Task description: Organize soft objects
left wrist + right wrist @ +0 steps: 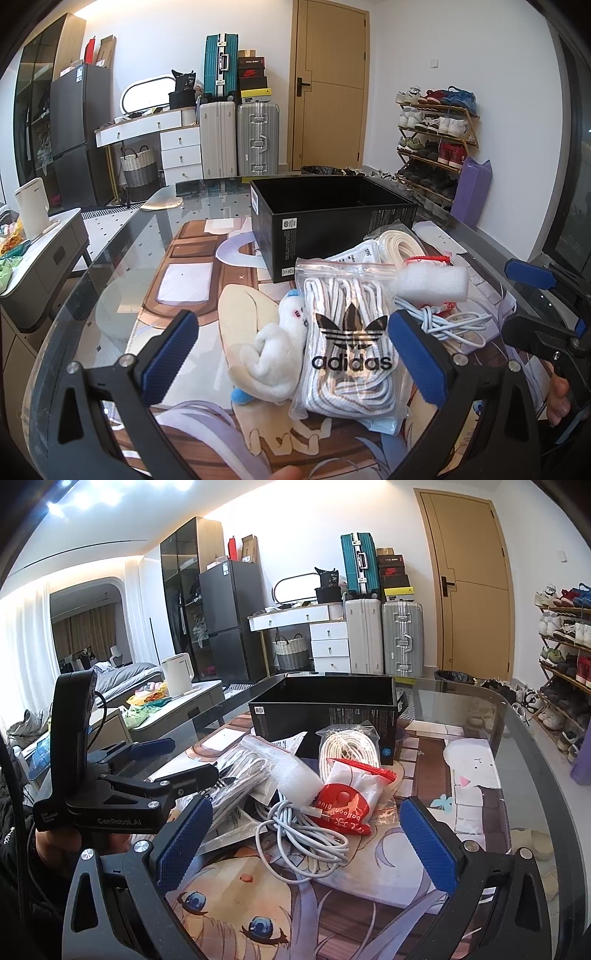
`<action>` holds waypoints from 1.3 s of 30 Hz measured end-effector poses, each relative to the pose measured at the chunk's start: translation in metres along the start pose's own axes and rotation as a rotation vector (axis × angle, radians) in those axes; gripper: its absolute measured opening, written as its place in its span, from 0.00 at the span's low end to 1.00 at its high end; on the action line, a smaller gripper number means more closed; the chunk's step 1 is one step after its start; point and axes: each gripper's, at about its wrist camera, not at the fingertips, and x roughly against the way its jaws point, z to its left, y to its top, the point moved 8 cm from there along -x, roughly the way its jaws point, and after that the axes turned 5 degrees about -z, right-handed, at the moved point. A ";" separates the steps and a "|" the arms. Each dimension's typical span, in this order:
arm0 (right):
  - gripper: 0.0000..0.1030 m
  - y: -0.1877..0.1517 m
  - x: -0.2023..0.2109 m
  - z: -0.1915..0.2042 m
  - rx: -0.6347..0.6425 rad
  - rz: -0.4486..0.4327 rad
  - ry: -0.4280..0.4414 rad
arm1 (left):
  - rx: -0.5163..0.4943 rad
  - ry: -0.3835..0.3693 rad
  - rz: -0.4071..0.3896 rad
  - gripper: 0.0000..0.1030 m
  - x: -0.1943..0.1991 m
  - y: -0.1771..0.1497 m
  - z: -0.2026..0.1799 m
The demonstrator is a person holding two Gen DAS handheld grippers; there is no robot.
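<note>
A clear zip bag of white laces with an adidas logo lies between the wide-apart fingers of my open left gripper. Beside it on the left rests a white plush toy. Behind them are a white foam block, a coiled white cable and a bag of cream laces. An open black box stands further back. My right gripper is open, with the white cable and a red balloon packet lying ahead of its fingers. The black box and foam roll lie beyond.
Everything sits on a glass table over an anime-print mat. The other gripper and a hand hold the left of the right wrist view. Suitcases, a door and a shoe rack line the far wall.
</note>
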 end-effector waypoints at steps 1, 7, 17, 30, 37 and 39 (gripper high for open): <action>1.00 0.001 -0.001 0.001 0.000 0.003 0.002 | 0.000 0.000 -0.001 1.00 0.000 0.000 0.000; 1.00 0.001 -0.001 0.001 0.001 0.004 0.001 | 0.000 0.000 -0.002 1.00 -0.001 0.000 -0.003; 1.00 0.001 -0.001 0.001 0.000 0.005 0.002 | -0.004 0.002 -0.002 1.00 0.000 0.000 -0.003; 1.00 0.001 -0.001 0.002 0.001 0.004 0.001 | -0.006 0.003 -0.001 1.00 -0.001 0.000 -0.003; 1.00 -0.001 -0.001 0.002 0.002 0.008 -0.002 | -0.007 0.004 -0.001 1.00 -0.001 0.000 -0.003; 1.00 -0.002 -0.001 0.002 0.004 0.009 -0.006 | -0.007 0.003 -0.002 1.00 -0.001 0.000 -0.003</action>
